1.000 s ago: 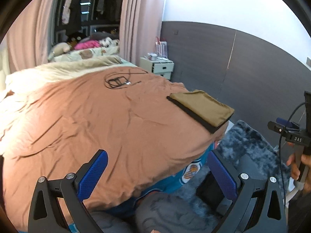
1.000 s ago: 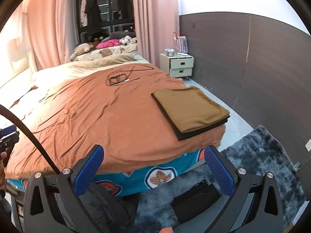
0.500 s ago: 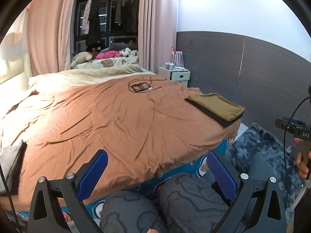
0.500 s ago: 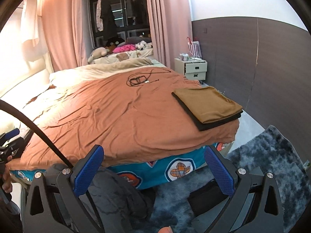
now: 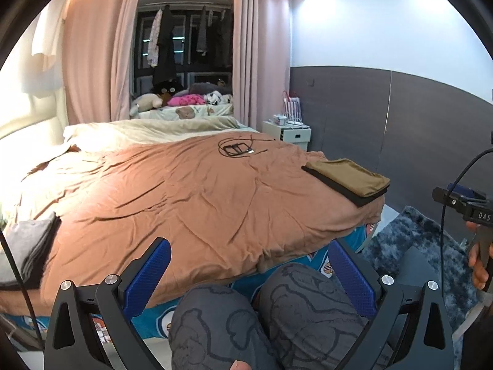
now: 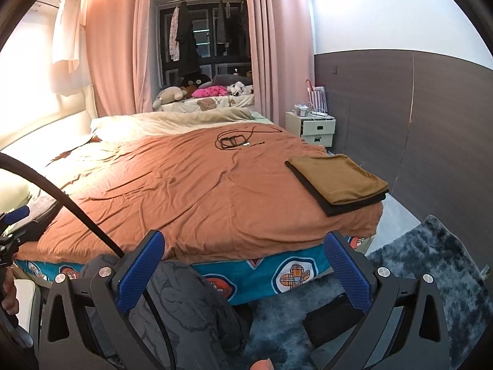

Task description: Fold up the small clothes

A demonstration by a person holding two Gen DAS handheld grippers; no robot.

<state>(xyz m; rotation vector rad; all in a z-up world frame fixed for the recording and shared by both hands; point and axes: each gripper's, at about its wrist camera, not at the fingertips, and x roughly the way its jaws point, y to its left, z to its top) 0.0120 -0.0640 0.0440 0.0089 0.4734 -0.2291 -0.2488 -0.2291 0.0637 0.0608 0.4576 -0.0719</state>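
A folded tan garment point(image 5: 349, 176) point(image 6: 339, 176) lies on a folded black one at the bed's near right corner. A folded grey garment point(image 5: 23, 246) rests at the bed's near left edge in the left wrist view. My left gripper point(image 5: 248, 274) is open and empty, hanging over the person's knees point(image 5: 277, 317) short of the bed. My right gripper point(image 6: 243, 268) is also open and empty, in front of the bed's foot. Each gripper shows at the edge of the other's view, held in a hand.
The bed has a brown sheet point(image 5: 185, 197) point(image 6: 191, 191). A black cable coil point(image 5: 235, 148) point(image 6: 234, 140) lies mid-bed. A white nightstand point(image 6: 311, 128) stands by the dark wall. A grey shaggy rug point(image 6: 431, 265) covers the floor at right. Soft toys sit beyond the curtains.
Both cameras have tilted up and pulled back from the bed. The person's knees and the grey garment have come into the left wrist view. Both grippers stayed open.
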